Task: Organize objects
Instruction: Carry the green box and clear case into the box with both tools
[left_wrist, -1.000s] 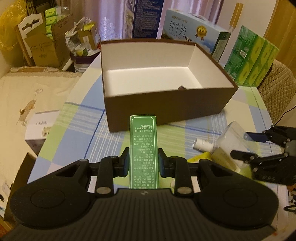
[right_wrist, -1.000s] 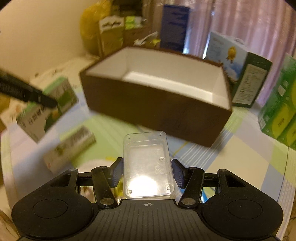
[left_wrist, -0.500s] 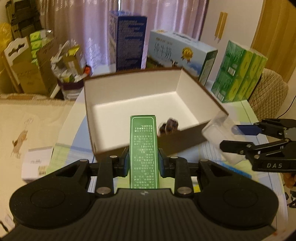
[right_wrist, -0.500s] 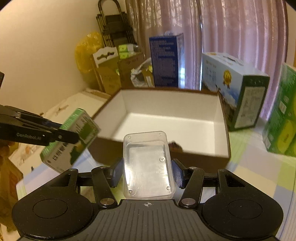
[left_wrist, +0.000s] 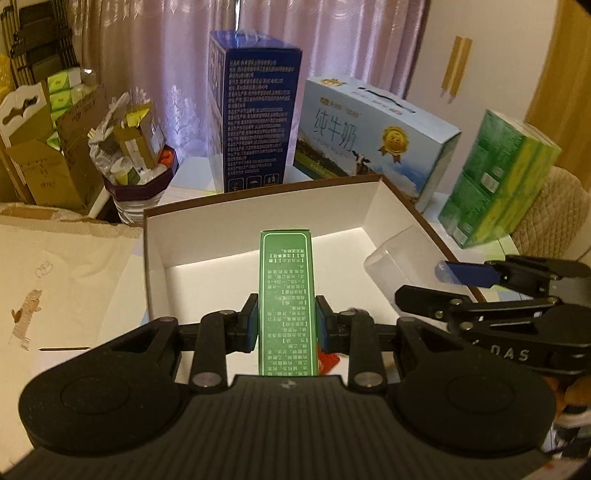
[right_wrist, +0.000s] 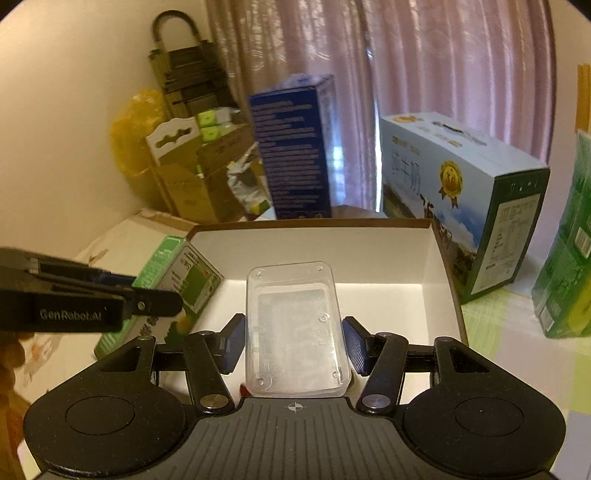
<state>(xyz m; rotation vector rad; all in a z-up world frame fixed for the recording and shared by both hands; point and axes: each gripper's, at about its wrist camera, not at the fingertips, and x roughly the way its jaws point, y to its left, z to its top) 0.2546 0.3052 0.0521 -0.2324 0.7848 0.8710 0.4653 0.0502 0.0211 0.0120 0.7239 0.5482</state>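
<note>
While both are held above the open brown box (left_wrist: 424, 221), left gripper (left_wrist: 286, 325) has its jaws clamped on a green carton (left_wrist: 287, 295), right gripper (right_wrist: 294, 345) its jaws around a clear plastic case (right_wrist: 295, 332).

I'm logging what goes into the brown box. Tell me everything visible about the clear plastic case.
The clear plastic case is a rectangular, round-cornered transparent box with small round studs near its corners. The right gripper holds it by its long sides, flat face up, above the white interior of the open brown box. Its contents are unclear.
</note>
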